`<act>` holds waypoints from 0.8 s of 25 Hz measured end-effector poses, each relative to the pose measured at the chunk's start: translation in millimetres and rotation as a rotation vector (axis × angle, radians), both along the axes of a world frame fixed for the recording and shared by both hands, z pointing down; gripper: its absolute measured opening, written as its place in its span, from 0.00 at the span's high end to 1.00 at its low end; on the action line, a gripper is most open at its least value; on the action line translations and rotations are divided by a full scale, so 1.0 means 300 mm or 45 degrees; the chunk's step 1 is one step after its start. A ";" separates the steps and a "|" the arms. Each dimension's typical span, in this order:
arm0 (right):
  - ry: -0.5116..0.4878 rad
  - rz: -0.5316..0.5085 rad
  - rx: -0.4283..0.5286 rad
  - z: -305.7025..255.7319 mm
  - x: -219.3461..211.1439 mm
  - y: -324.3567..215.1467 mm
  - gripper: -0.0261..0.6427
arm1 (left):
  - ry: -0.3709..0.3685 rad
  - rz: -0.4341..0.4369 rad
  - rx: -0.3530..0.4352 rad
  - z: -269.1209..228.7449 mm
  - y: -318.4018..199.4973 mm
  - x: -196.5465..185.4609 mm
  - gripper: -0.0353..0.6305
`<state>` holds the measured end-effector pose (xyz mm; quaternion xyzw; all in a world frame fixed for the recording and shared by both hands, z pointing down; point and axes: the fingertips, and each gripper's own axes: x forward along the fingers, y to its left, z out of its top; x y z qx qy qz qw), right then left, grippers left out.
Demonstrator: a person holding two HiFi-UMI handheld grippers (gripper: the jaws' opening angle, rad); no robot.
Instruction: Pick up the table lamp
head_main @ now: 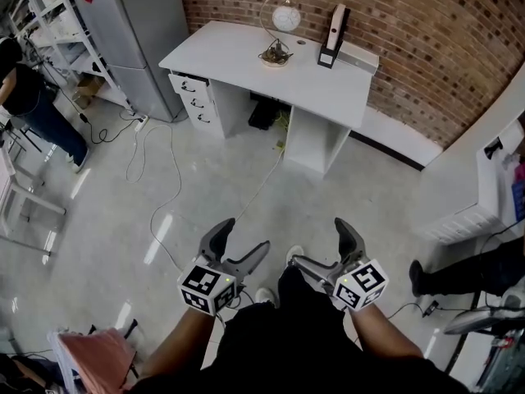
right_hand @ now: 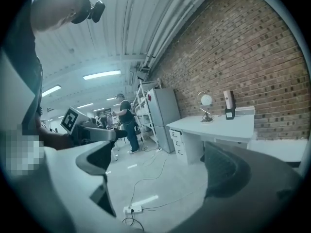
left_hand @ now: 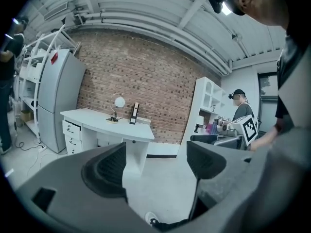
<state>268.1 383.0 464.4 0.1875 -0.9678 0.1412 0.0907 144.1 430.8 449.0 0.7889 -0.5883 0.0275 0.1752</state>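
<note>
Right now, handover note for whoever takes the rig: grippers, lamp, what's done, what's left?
Left gripper: open, nothing between the fingers, held low in front of the person.
Right gripper: open, empty, level with the left.
Table lamp: upright on the white desk by the brick wall, across the floor from both grippers, untouched.
Done: nothing yet.
Left: approach the desk, grip the lamp, lift it.

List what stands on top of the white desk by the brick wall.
On the desk: a table lamp with a round globe shade, an upright file holder, and a flat pale box beside it. What the holder contains is hidden.
</note>
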 end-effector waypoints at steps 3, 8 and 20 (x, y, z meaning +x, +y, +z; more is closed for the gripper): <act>0.004 -0.002 -0.005 0.012 0.000 -0.031 0.07 | -0.007 -0.010 0.008 0.011 -0.031 -0.003 0.38; -0.008 -0.019 -0.032 0.021 -0.010 -0.090 0.07 | -0.018 -0.024 -0.003 0.022 -0.093 -0.013 0.38; -0.039 -0.051 -0.019 -0.001 -0.076 -0.318 0.07 | -0.080 -0.003 0.014 0.001 -0.309 -0.043 0.38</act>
